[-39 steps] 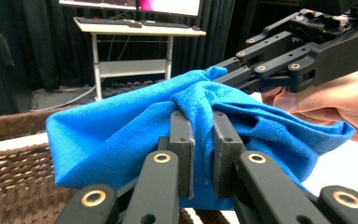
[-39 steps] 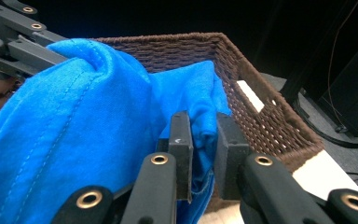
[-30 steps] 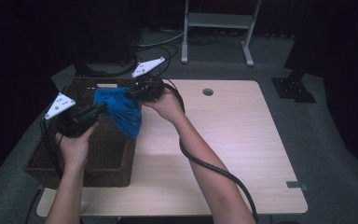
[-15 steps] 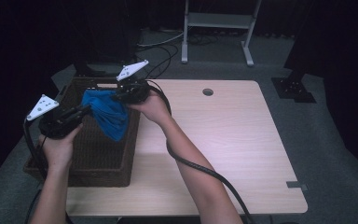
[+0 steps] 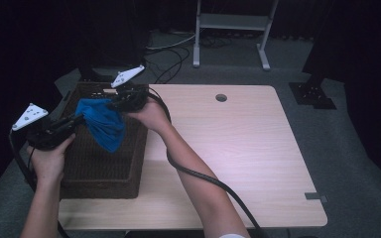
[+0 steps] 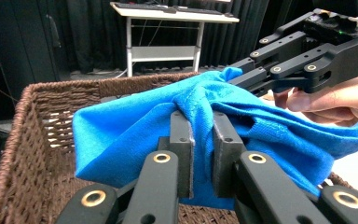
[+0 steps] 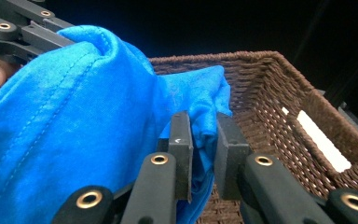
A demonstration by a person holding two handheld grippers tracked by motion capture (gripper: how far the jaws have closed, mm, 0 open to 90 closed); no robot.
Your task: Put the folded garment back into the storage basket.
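While the blue cloth [image 5: 101,125] is held over the basket [image 5: 99,171] on the surface [image 5: 238,148], pinched at one edge by the left claw [image 5: 79,119] and another by the right claw [image 5: 113,105], it looks soft, light and floppy.

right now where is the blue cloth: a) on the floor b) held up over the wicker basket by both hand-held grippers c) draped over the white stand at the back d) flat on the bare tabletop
b: the blue cloth hangs above the wicker basket, pinched by the left hand-held gripper and the right hand-held gripper.
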